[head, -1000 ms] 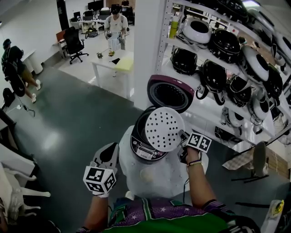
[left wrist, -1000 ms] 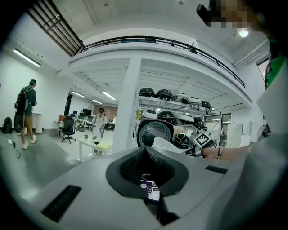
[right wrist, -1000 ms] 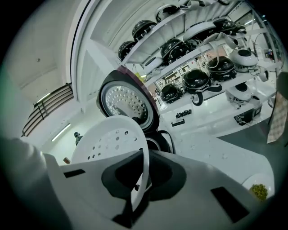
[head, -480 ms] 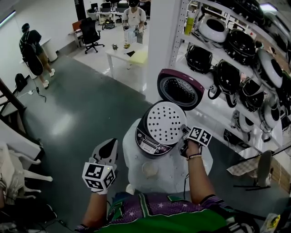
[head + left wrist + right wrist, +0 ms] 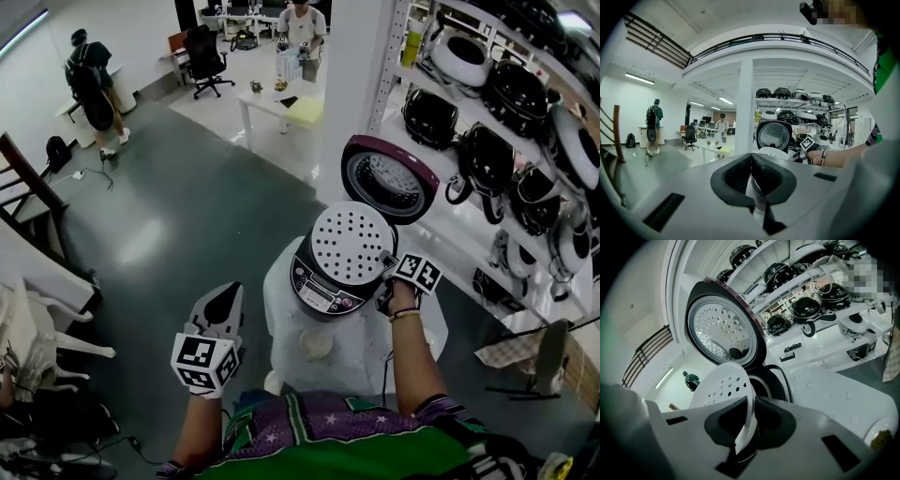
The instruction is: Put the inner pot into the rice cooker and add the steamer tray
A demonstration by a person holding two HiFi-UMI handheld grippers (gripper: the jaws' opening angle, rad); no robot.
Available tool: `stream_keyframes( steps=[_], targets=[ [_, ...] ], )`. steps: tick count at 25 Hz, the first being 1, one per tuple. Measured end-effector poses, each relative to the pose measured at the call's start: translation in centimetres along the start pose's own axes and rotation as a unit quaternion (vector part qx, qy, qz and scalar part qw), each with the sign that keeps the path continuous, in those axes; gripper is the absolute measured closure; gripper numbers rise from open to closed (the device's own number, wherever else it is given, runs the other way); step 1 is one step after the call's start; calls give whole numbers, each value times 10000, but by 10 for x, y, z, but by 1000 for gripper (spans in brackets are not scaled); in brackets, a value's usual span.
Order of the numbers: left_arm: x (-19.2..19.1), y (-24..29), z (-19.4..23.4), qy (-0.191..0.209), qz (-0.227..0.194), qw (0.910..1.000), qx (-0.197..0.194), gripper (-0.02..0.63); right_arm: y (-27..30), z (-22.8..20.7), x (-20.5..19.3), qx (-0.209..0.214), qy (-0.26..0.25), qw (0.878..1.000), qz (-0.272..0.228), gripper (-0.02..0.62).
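Observation:
A dark rice cooker stands on a round white table with its purple-rimmed lid swung up. Over its mouth hangs the white perforated steamer tray, slightly tilted and hiding the inside, so any inner pot is out of sight. My right gripper is shut on the tray's right rim; in the right gripper view the rim runs between the pads, with the lid and cooker body behind. My left gripper hangs shut and empty to the left of the table, its pads touching.
A small bowl sits on the table in front of the cooker. White shelves with several more rice cookers run along the right. A white pillar stands behind. Other people and a desk are far back.
The right gripper has brought the tray down and back, from in front of the cooker's panel to over its mouth. The left gripper has barely moved.

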State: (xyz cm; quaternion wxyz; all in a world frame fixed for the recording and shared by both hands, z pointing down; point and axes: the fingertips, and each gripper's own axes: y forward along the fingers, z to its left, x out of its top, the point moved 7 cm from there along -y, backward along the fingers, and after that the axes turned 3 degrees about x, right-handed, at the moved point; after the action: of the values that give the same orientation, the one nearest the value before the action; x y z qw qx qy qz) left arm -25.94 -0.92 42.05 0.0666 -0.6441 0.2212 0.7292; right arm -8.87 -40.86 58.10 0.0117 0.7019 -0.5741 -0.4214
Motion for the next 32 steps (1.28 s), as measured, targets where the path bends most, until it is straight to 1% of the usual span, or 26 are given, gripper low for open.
stream_keyframes(
  steps=[5, 9, 11, 14, 21, 26, 28, 30, 32],
  targets=[
    [-4, 1, 1, 14, 28, 10000, 11, 583, 6, -3, -5, -11, 50, 10000, 83, 537],
    [-5, 2, 3, 9, 44, 10000, -4, 583, 7, -7, -6, -96, 24, 9999, 84, 509],
    [-5, 3, 5, -8, 43, 10000, -8, 583, 7, -8, -6, -94, 13, 9999, 105, 508],
    [-7, 4, 12, -43, 31, 10000, -47, 583, 7, -4, -8, -140, -118, 9997, 154, 503],
    [-4, 12, 11, -44, -28, 9996, -292, 583, -1, -3, -15, -190, -470, 9982, 328, 486],
    [7, 17, 8, -81, -107, 9985, -523, 583, -10, -3, -18, -107, -387, 9979, 499, 476],
    [12, 18, 6, -50, -141, 9980, -621, 583, -17, -3, -19, -185, -439, 9972, 568, 492],
    [13, 18, 8, -35, -176, 9973, -715, 583, -24, -3, -22, -319, -543, 9963, 584, 488],
    [11, 18, 12, -46, -208, 9964, -816, 583, -32, -1, -25, -359, -560, 9965, 502, 488]
  ],
)
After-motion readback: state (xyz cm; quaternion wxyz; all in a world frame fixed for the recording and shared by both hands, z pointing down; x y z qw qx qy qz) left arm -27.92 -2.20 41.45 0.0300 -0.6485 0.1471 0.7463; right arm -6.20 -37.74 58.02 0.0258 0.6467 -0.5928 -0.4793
